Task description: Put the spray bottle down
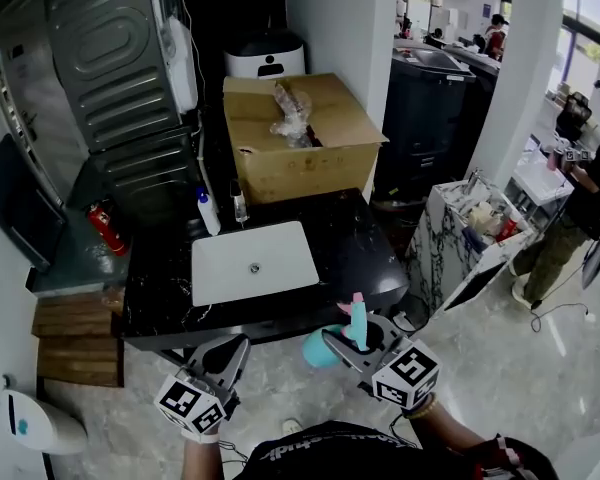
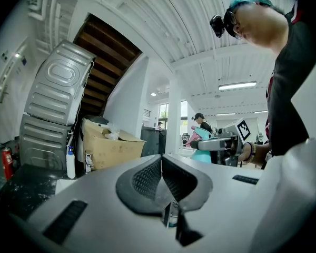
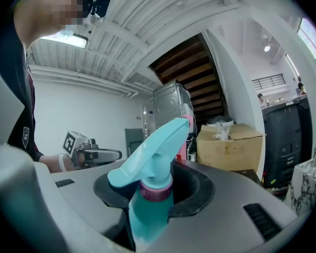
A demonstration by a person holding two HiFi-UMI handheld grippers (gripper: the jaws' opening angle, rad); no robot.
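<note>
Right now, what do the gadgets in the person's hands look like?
The left gripper and the right gripper are grey shells with dark ribbed pads. Each carries a white cube printed with black square markers. The person wears a black top with pale lettering.

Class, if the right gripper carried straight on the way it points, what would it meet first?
Probably the black counter, just ahead of the right gripper and its spray bottle; if it clears the top, the tilted grey machine. Height is unclear.

Open-plan workshop hall, not a home: sink counter (image 1: 365, 253), tipped washing machine (image 1: 110, 58), cardboard box (image 1: 305, 163), white pillar (image 1: 525, 78), a person (image 1: 592, 193) working at another station.
</note>
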